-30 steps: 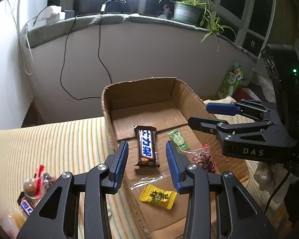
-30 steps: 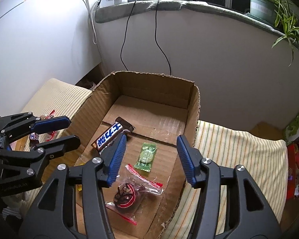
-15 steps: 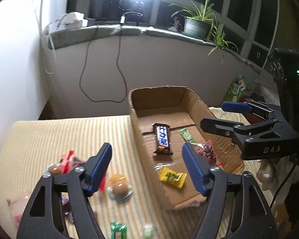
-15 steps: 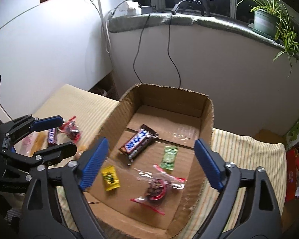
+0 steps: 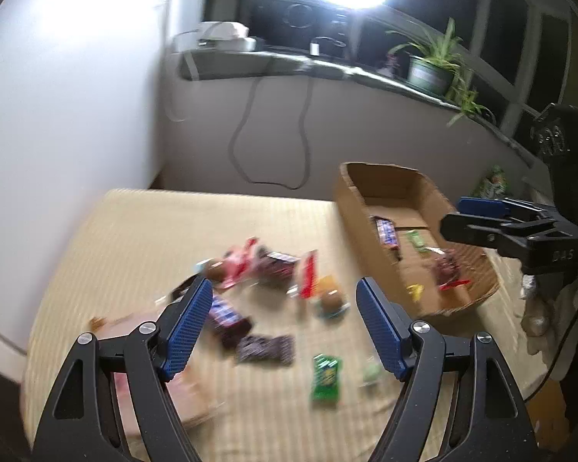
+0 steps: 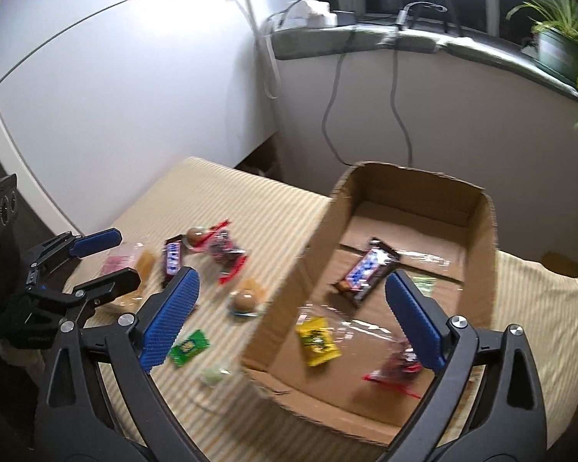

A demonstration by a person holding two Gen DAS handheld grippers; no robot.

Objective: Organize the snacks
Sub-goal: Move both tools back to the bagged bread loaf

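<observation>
Striped cushion (image 6: 227,208) bears loose snacks (image 6: 227,254), cardboard box (image 6: 289,300).

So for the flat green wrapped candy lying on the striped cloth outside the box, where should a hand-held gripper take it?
Judging by its pose, the flat green wrapped candy lies flat and clear of its neighbours on the striped cloth. Come from above and pinch across its narrower width at mid-body, not the thin crimped ends. The left hand-held gripper, open and empty, looks nearer.

Brown box (image 6: 478,269) on cream-striped cloth (image 6: 219,200).
</observation>
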